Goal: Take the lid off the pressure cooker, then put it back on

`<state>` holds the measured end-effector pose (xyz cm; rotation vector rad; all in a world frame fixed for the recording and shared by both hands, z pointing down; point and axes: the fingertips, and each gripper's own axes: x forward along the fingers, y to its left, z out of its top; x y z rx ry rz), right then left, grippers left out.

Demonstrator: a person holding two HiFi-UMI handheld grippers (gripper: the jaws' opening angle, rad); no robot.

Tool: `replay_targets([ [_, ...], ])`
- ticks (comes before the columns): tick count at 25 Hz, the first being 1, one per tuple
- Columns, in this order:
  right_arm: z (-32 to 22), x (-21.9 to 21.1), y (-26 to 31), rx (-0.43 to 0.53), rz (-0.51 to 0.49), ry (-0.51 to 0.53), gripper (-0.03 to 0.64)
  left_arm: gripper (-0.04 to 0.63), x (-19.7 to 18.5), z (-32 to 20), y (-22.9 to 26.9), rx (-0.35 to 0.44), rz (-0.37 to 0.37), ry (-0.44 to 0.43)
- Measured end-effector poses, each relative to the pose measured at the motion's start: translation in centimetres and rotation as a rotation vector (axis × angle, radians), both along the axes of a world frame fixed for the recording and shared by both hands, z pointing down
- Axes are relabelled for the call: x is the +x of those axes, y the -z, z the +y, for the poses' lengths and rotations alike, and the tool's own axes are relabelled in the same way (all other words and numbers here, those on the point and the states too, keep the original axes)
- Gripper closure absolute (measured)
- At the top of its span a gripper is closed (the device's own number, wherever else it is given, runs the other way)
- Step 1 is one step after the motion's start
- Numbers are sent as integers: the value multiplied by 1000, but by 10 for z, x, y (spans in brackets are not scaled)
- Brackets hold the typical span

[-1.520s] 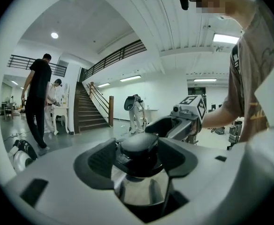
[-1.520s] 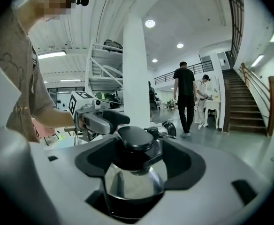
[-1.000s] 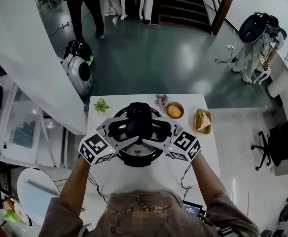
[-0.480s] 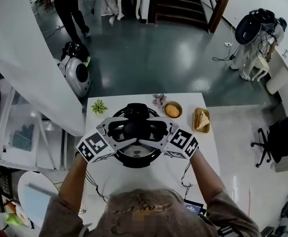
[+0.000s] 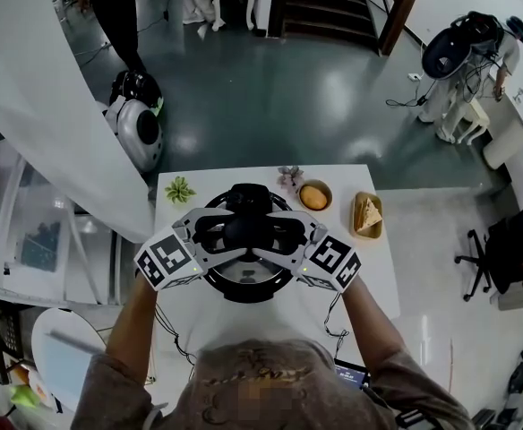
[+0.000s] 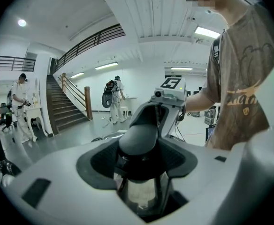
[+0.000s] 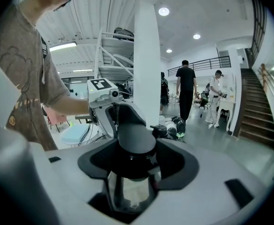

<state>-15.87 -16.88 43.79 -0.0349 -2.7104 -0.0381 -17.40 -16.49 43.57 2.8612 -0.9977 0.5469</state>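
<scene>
The pressure cooker point(image 5: 244, 292) stands mid-table with its lid on, black knob point(image 5: 244, 229) on top. My left gripper point(image 5: 235, 237) reaches in from the left and my right gripper point(image 5: 260, 237) from the right, and their fingers ring that knob. In the left gripper view the knob point(image 6: 138, 142) fills the space between the pads, which lie against its sides. In the right gripper view the knob point(image 7: 136, 139) likewise sits between the pads. The right jaws have just been closing with the knob between them, and the pads appear to touch it. Shiny lid metal point(image 7: 127, 191) shows below.
On the white table point(image 5: 369, 276) behind the cooker stand a small green plant point(image 5: 180, 189), a pinkish plant point(image 5: 290, 178), a bowl with an orange item point(image 5: 315, 196) and a wooden dish of food point(image 5: 367, 216). Cables trail at the near edge.
Both grippers stay around the knob; the left marker cube has rolled slightly. A person in dark clothes at the far back has walked off to the left.
</scene>
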Motion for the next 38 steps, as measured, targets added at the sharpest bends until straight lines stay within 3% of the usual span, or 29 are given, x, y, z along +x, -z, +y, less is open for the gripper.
replay_targets([
  [9,1,-1,2,-1,6,-111,357,328,-1,-1,1,2,6,-86],
  [29,5,2,1,-53,14,-421,358,328,1,-2,1,3,10,-386],
  [38,2,5,2,-81,35,-528,357,327,4,-7,3,-16,11,-470],
])
